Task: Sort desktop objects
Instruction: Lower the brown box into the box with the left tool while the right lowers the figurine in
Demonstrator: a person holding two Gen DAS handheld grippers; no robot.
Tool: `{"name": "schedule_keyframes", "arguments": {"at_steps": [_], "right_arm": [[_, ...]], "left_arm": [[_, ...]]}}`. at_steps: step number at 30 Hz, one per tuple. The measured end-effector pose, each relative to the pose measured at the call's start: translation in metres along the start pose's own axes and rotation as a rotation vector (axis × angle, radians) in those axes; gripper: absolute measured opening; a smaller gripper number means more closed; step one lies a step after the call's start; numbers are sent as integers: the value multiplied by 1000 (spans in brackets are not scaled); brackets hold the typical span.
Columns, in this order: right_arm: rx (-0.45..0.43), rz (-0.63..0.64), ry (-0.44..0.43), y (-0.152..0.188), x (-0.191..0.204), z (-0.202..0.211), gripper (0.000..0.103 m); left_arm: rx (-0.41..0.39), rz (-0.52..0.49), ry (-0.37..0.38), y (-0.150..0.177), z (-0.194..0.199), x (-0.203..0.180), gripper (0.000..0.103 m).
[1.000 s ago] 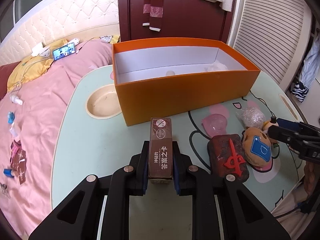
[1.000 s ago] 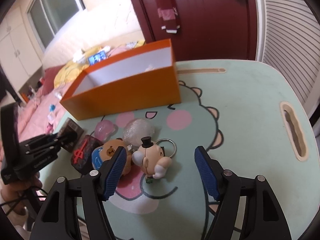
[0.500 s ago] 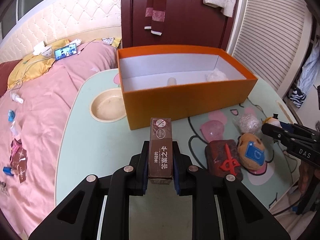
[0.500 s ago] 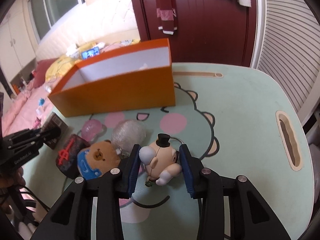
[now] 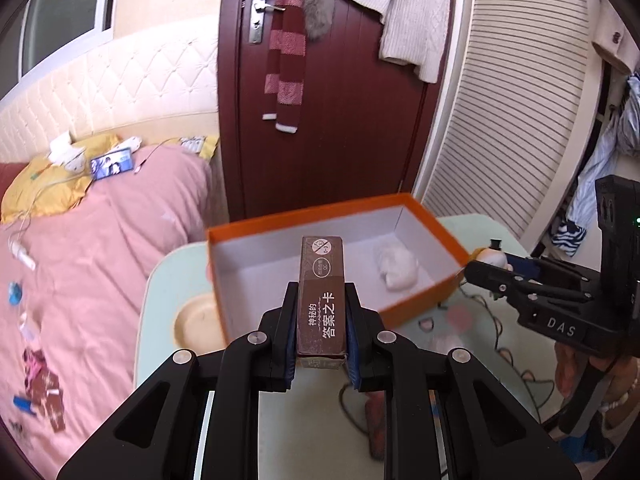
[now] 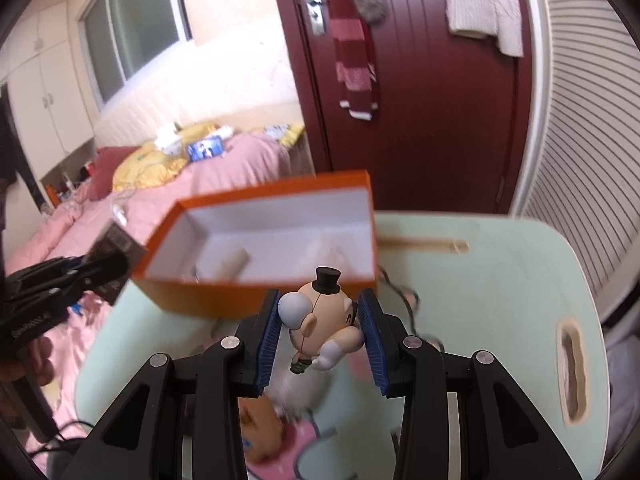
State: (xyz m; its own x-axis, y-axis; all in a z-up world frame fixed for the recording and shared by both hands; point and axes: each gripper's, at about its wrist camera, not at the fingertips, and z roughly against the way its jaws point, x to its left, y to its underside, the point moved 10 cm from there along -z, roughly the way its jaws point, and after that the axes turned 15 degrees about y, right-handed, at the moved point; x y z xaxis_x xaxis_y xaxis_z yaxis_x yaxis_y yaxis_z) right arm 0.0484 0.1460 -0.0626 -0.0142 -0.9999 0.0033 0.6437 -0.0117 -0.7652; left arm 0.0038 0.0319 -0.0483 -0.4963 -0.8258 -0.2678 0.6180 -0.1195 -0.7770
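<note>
1. In my left wrist view the orange box [image 5: 340, 264] sits mid-frame on the pale green table [image 5: 168, 292], open at the top, with a white inside. A crumpled white wad [image 5: 396, 266] lies toward its right end.
2. In my right wrist view the same orange box [image 6: 264, 248] shows a pale tube-like thing [image 6: 236, 260] on its floor, too blurred for me to name.
3. My left gripper [image 5: 322, 332] is clamped on a slim brown card box [image 5: 322, 300], held upright in front of the orange box, lower centre of frame.
4. My right gripper [image 6: 324, 328] has its blue pads pressed on a small figurine in a black top hat [image 6: 320, 316], held clear of the table at lower centre, just in front of the orange box's near wall.
5. A shallow cream dish [image 5: 198, 324] lies left of the orange box, partly cut off by it.
6. Below the figurine I see a brown plush toy [image 6: 260, 432] and something white, both smeared and half hidden behind the gripper.
7. A hand [image 6: 28, 360] at left edge is only partly in frame.
</note>
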Motion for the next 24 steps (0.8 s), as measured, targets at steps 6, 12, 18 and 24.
{"name": "schedule_keyframes", "arguments": {"at_steps": [6,12,18,24], "right_arm": [[-43,14,-28,-34,20,-19,37],[-37,-2,-57,-46,32,-41,35],[53,35,-29,-29,37,-76,35],[56,33,-14,-26,33,-84,35]], "left_arm": [[22,5,25,-15,-39,-3,21],[62,45,18,-12,-69,9,21],[128,108,4,8,-90,26,21],[145,125,5,16,-94,31,21]]}}
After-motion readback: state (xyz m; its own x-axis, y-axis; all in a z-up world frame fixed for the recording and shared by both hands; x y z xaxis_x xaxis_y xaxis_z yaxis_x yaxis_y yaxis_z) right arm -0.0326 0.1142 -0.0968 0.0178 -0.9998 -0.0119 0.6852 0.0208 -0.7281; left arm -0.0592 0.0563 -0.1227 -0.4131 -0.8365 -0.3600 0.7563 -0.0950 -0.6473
